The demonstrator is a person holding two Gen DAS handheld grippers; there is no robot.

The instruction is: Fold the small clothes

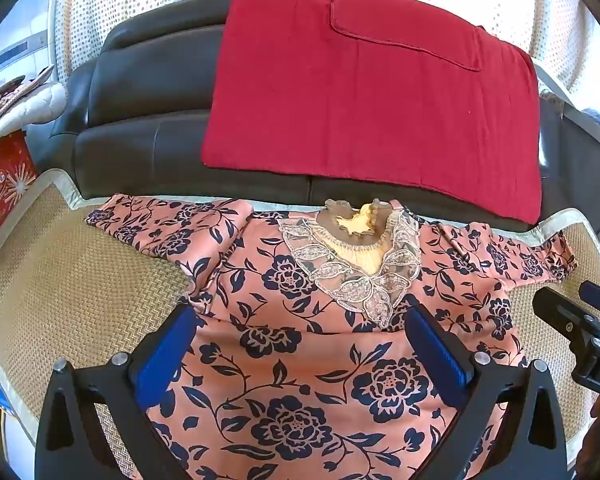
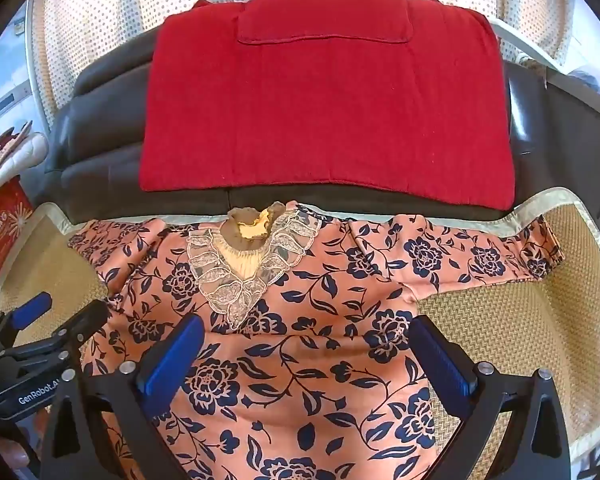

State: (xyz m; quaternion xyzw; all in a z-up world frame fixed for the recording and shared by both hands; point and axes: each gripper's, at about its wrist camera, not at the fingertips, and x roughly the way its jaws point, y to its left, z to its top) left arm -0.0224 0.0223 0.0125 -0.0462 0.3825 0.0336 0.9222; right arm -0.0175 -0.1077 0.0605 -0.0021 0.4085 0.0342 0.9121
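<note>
Left wrist view | salmon-pink navy-floral blouse with lace collar (image 1: 300, 360) flat on woven mat (image 1: 80, 280), sleeves spread | left gripper (image 1: 300, 344) released | right gripper (image 2: 308, 356) released

Floral blouse (image 2: 300, 320) spread flat on woven mat (image 2: 520, 320), lace collar (image 2: 244, 268) up, right gripper (image 2: 304, 344) wide apart above it, left gripper (image 2: 64, 312) at left edge, red cloth (image 2: 324, 112) on dark sofa (image 2: 100, 128) behind

surface: woven mat (image 1: 72, 280) | on it: floral blouse (image 1: 300, 360), spread flat

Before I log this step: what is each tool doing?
Left tool: open, holding nothing, above the floral top.
Right tool: open, holding nothing.
</note>
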